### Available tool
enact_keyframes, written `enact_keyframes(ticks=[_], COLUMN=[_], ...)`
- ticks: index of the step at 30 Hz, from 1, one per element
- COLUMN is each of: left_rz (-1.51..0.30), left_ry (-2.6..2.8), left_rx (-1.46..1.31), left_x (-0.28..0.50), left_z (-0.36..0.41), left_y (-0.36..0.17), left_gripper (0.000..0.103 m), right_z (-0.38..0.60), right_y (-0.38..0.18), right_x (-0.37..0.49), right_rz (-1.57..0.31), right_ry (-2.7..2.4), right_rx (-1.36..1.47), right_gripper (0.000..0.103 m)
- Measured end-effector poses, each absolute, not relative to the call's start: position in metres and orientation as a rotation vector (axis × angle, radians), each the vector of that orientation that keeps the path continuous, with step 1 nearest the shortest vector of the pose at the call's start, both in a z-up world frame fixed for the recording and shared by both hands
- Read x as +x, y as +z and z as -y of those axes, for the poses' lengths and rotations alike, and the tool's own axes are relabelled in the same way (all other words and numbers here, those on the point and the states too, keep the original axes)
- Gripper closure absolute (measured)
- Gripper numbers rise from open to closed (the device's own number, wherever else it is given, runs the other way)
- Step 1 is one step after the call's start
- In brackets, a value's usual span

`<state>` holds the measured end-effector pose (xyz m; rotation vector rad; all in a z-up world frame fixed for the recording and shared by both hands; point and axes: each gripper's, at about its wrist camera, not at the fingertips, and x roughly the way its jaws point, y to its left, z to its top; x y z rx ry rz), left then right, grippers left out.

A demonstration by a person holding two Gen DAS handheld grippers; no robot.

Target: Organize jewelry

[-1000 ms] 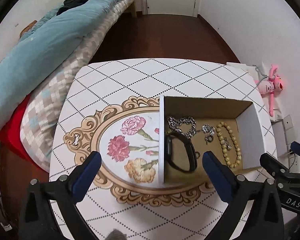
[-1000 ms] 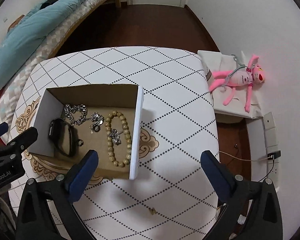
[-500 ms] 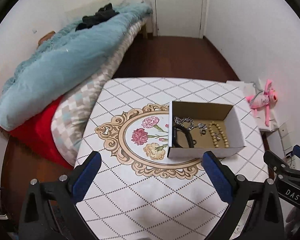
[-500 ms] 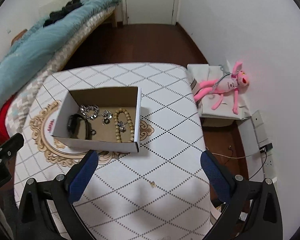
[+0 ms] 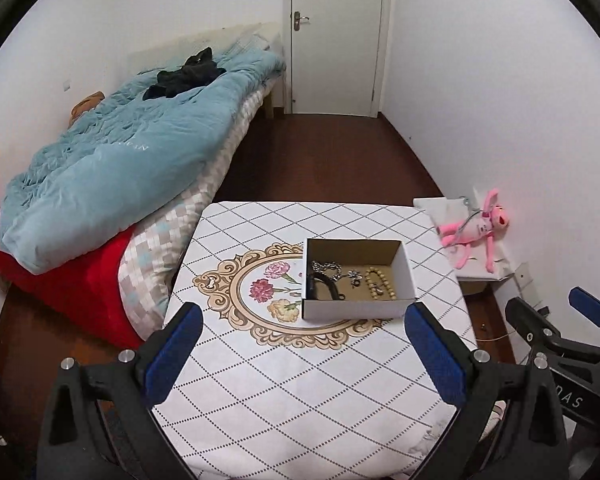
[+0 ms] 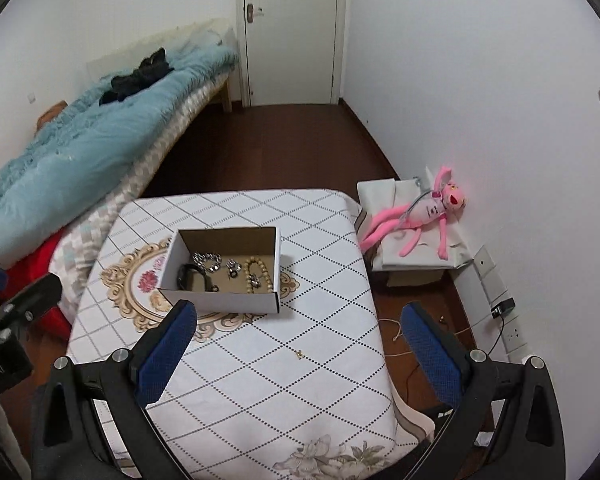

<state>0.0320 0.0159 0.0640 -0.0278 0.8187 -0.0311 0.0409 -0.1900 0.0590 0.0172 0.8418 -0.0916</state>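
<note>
At the bottom of the left wrist view, the left tool (image 5: 300, 344) is seen spread wide, with nothing between its blue pads. The right tool (image 6: 298, 342) is likewise held spread and empty at the bottom of the right wrist view. Beyond both, the counter (image 5: 284, 392), covered with a diamond-patterned white cloth, is seen in the lower middle of each frame. A small gold piece (image 6: 299, 354) is left on the cloth, below the box in the right wrist view. Near frame centre, an open cardboard box (image 5: 356, 308) is set on the counter. Inside it are laid a black band (image 5: 320, 286) at the left, a silver chain (image 5: 326, 267) above it, a small silver piece (image 5: 355, 276) in the middle and a beaded bracelet (image 5: 380, 283) at the right. Farther off, a pink plush toy (image 6: 420, 216) is seen at the right and a bed (image 5: 112, 164) at the left.
</note>
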Motion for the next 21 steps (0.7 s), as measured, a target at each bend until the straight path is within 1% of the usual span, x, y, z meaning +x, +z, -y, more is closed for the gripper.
enact_keyframes(ticks=[9, 21], left_rz=[-0.819, -0.872], left_ry=[-0.028, -0.021], left_rx=[-0.041, -0.024], left_x=[0.015, 0.031], left_z=[-0.018, -0.010], left_y=[0.075, 0.066], left_gripper=[0.000, 0.000], right_z=[0.187, 0.188], right_y=[0.094, 0.097], right_x=[0.006, 0.003], right_rz=[-0.799, -0.815], right_ry=[-0.068, -0.063], right_rx=[0.014, 0.022], right_gripper=[0.000, 0.000])
